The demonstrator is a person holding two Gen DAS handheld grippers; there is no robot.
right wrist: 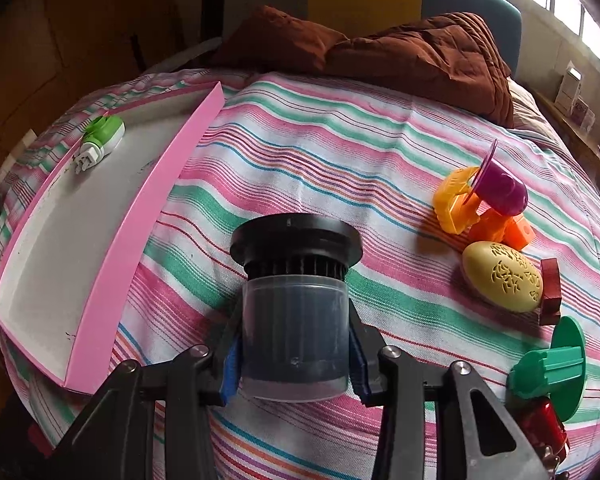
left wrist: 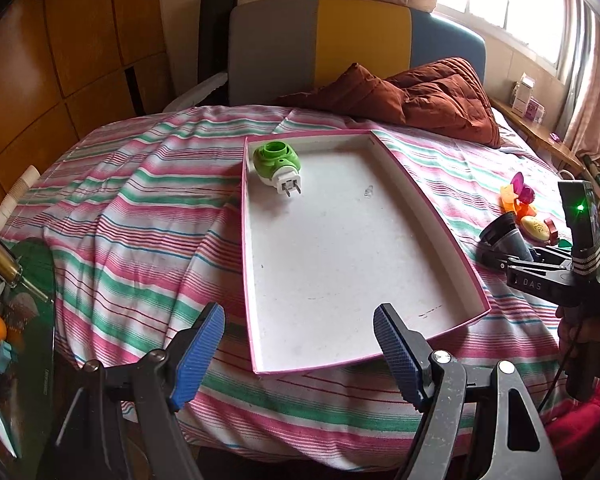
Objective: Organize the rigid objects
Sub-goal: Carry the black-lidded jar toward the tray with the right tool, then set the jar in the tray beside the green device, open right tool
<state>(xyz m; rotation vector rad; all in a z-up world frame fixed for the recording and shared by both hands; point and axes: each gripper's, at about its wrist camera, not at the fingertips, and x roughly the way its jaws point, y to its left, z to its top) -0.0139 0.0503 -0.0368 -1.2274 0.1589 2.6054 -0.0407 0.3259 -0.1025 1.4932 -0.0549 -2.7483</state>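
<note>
Clamped between the blue pads of the right hand-held gripper [right wrist: 294,344] is a smoky plastic canister [right wrist: 294,320] with a black ribbed cap, held just above the striped bedsheet [right wrist: 300,152] near the bed's front edge. Beside it on the left lies a shallow pink tray [left wrist: 440,216], white inside, set at an angle near the bed's front edge. Its only content is a green and white plug-in device [left wrist: 278,164], lying in the far left corner with its prongs pointing into the tray. Toward the bed's right edge lies a loose cluster outside the tray: an orange toy with a purple cap [right wrist: 488,200], a yellow egg-shaped piece [right wrist: 502,276], a green flanged peg [right wrist: 552,364] and a red item [right wrist: 544,432]. At the tray's near edge, the left hand-held gripper [left wrist: 300,352] hangs wide apart with nothing between its pads. A brown quilt [left wrist: 432,96] sits at the head of the bed.
</note>
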